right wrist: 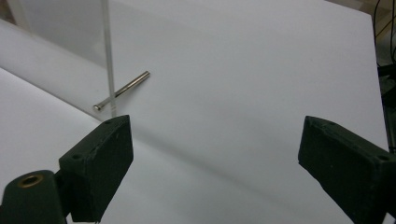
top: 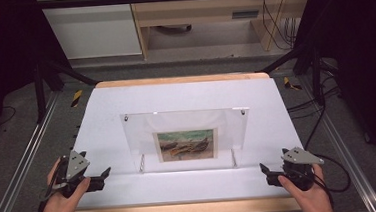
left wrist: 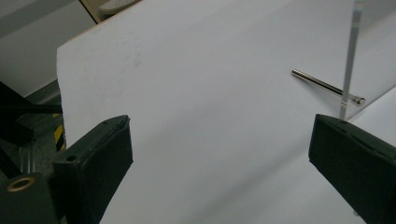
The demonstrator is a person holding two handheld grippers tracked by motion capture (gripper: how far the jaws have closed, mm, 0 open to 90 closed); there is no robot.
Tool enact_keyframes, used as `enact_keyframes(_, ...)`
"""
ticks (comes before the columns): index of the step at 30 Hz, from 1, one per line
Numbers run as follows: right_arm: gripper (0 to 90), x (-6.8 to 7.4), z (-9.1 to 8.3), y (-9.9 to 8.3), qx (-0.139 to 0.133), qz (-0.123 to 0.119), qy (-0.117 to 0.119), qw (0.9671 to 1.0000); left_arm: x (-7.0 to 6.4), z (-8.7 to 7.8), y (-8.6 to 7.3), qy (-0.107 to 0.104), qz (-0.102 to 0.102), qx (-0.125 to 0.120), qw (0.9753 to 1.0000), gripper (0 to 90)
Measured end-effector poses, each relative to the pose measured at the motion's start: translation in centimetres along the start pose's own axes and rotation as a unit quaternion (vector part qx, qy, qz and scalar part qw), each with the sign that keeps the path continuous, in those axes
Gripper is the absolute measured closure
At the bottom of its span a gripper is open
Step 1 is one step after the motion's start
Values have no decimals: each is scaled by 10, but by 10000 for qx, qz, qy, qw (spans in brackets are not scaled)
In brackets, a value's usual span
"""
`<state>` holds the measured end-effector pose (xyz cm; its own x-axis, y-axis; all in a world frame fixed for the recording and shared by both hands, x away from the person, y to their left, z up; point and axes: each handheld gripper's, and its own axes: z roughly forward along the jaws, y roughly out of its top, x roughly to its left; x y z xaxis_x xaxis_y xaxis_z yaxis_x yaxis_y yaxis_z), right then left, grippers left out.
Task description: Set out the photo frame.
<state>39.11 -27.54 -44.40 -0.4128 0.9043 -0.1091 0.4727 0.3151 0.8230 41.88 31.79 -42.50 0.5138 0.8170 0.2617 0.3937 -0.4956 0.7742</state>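
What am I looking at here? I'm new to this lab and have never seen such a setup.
A person sits at a white table holding a hand-operated gripper in each hand: the left gripper and the right gripper. One picture comes from a camera above; the other two from cameras riding on each gripper, looking along its black jaws. On the table stands a clear acrylic picture frame holding a small painting, propped on metal pins. Both grippers are open and hold nothing.
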Motion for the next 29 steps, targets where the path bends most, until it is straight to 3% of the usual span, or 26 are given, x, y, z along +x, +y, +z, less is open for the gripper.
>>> enact_keyframes(5, 106, -8, 14, -1, 92, 132, -63, 9999, 8, 16, 5, -38, -86, 6, 10000, 57)
enact_keyframes(9, 106, -13, 24, 0, 13, 150, -154, 9998, 11, 24, 10, -34, -215, -199, 9996, 57)
enact_keyframes(16, 115, -22, 39, 1, -132, 419, -340, 9985, 17, 39, 12, 1, -491, -448, 9978, 54)
enact_keyframes(19, 116, -26, 48, 4, -190, 544, -455, 9973, 22, 52, 8, -85, -974, -529, 9938, 54)
enact_keyframes(20, 116, -26, 48, 4, -190, 544, -455, 9973, 22, 52, 8, -85, -974, -529, 9938, 54)
enact_keyframes(21, 120, -28, 53, 5, -263, 652, -531, 9961, 24, 59, 4, -53, -1214, -604, 9907, 54)
enact_keyframes(23, 120, -30, 58, 6, -367, 829, -613, 9940, 27, 64, -1, -7, -1431, -703, 9872, 54)
enact_keyframes(27, 120, -33, 65, 6, -531, 1139, -673, 9898, 28, 65, -11, 168, -1671, -832, 9823, 54)
enact_keyframes(28, 120, -33, 65, 6, -531, 1139, -673, 9898, 28, 65, -11, 168, -1671, -832, 9823, 54)
enact_keyframes(29, 118, -32, 66, 7, -589, 1282, -663, 9878, 28, 63, -13, 199, -1620, -789, 9834, 54)
